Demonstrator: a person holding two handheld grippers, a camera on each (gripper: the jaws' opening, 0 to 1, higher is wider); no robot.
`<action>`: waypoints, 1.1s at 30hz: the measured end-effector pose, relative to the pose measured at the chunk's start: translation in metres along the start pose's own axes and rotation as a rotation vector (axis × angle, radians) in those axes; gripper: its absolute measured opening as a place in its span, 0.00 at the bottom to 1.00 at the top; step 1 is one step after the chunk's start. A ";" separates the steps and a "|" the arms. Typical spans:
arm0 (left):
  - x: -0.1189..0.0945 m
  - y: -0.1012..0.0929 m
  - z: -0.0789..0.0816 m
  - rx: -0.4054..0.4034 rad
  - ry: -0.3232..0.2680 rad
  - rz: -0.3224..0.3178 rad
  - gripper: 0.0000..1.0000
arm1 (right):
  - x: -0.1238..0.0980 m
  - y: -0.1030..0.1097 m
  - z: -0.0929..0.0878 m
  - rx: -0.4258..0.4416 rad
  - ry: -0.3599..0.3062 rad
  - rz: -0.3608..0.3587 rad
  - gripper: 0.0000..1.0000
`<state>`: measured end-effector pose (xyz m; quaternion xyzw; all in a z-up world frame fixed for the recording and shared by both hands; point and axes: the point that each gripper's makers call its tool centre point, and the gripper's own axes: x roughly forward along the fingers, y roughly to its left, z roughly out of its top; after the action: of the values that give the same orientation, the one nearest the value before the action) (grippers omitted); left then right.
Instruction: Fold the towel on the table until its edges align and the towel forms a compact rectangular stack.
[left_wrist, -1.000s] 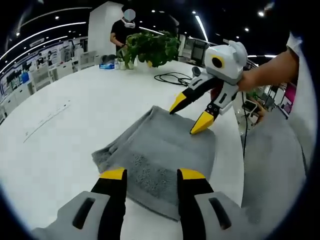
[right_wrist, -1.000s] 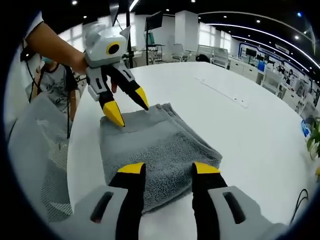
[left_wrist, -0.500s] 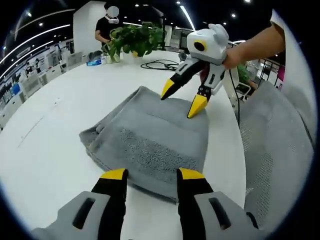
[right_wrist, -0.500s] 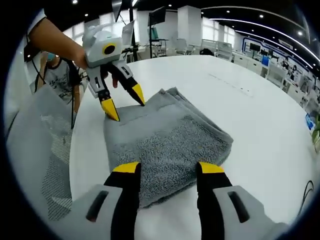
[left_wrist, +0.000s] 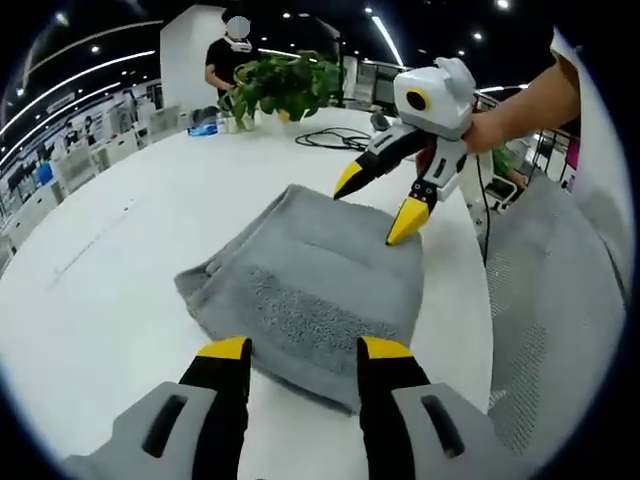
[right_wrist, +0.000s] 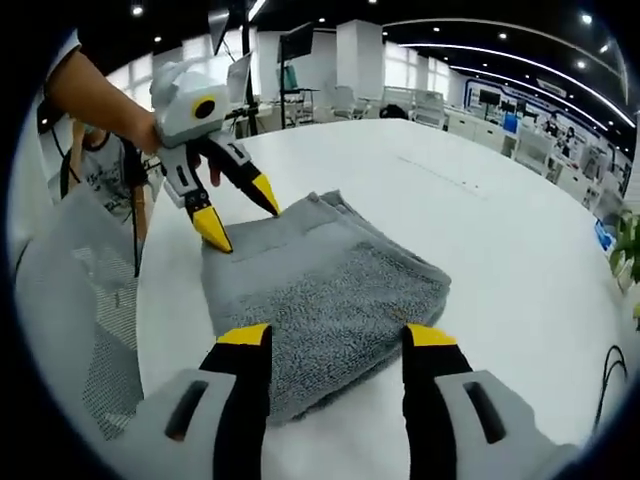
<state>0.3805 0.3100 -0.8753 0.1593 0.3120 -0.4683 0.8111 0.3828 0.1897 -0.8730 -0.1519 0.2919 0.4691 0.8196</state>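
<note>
Grey terry towel (left_wrist: 305, 285) lies folded in a thick, near-rectangular stack on my glossy white table (left_wrist: 120, 250), layered edges showing. Left gripper (left_wrist: 303, 347) and right gripper (right_wrist: 336, 334) both gape wide over it, gripping nothing. Since 0.5 s ago, little changed; towel unmoved. Beyond: black cable (left_wrist: 330, 140), leafy plant (left_wrist: 290, 85), a standing person (left_wrist: 232, 60), open-plan office.

Grey terry cloth towel (left_wrist: 310, 285), matt and nubbly, flatter woven band across one end. Smooth white table (left_wrist: 120, 250) with soft sheen under ceiling lights. Hard plastic grippers: left gripper (right_wrist: 237, 209) and right gripper (left_wrist: 378, 207) in satin grey-white shell, black matt jaws, yellow tips. Grey mesh fabric chair back (left_wrist: 545, 300).
</note>
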 end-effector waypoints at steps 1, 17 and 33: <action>0.000 -0.002 0.001 -0.003 -0.005 -0.001 0.48 | 0.000 0.001 -0.001 0.003 0.001 0.000 0.56; 0.004 -0.022 -0.007 -0.020 0.006 -0.011 0.60 | -0.002 0.017 -0.011 0.017 0.004 -0.007 0.65; 0.009 -0.015 -0.038 -0.066 0.089 0.054 0.67 | 0.007 0.021 -0.040 0.048 0.103 -0.026 0.62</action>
<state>0.3574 0.3171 -0.9091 0.1614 0.3586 -0.4281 0.8137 0.3542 0.1842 -0.9086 -0.1599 0.3429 0.4426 0.8130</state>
